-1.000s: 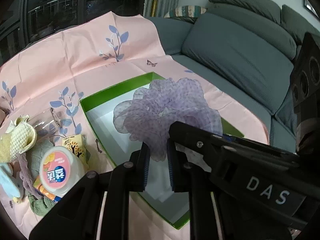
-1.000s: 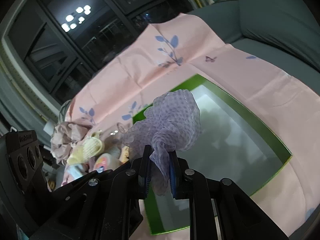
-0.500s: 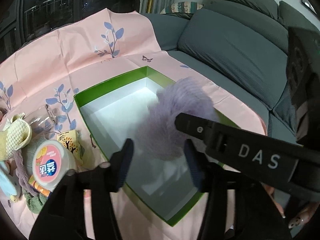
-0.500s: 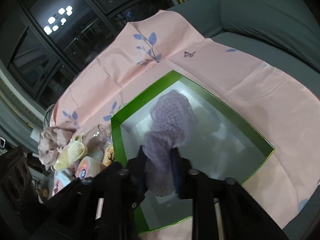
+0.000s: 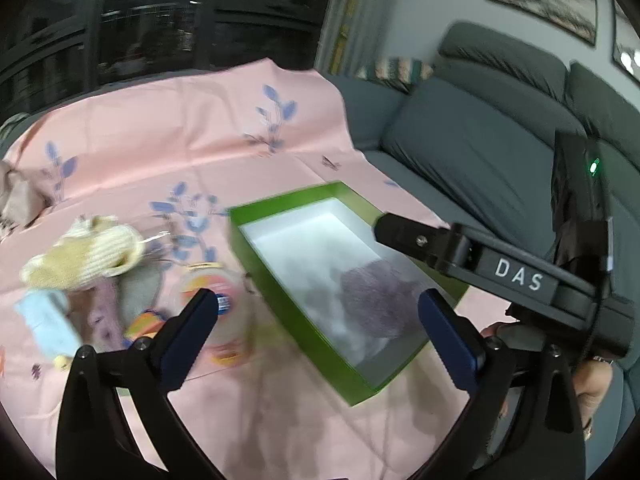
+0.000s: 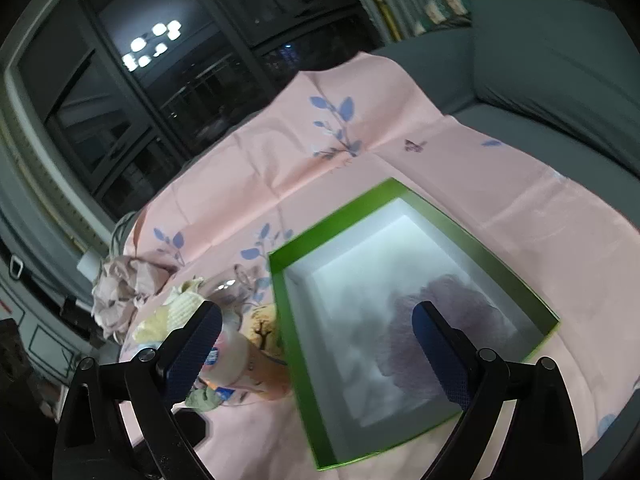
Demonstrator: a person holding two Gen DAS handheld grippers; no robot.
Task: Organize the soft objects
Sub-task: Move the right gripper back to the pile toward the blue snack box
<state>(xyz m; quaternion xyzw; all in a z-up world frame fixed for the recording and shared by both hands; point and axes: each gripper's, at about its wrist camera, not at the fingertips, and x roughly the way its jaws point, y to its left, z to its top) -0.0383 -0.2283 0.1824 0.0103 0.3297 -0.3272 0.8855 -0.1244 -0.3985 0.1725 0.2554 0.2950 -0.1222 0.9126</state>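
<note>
Released by both grippers, whose jaws are now spread apart, the purple scrunchie is dropped at 4 o'clock inside the green box, so one soft item is judged stowed.

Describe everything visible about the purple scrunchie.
The scrunchie is a pale purple, gauzy ruffled bundle, blurred in both views, so no fine pattern can be read. It lies loose on the white floor of the green box, toward the box's near end and close to one long wall; contact with that wall cannot be told. Neither gripper holds it: the left gripper and the right gripper both stand wide open. The right gripper's finger overlaps it in view.
</note>
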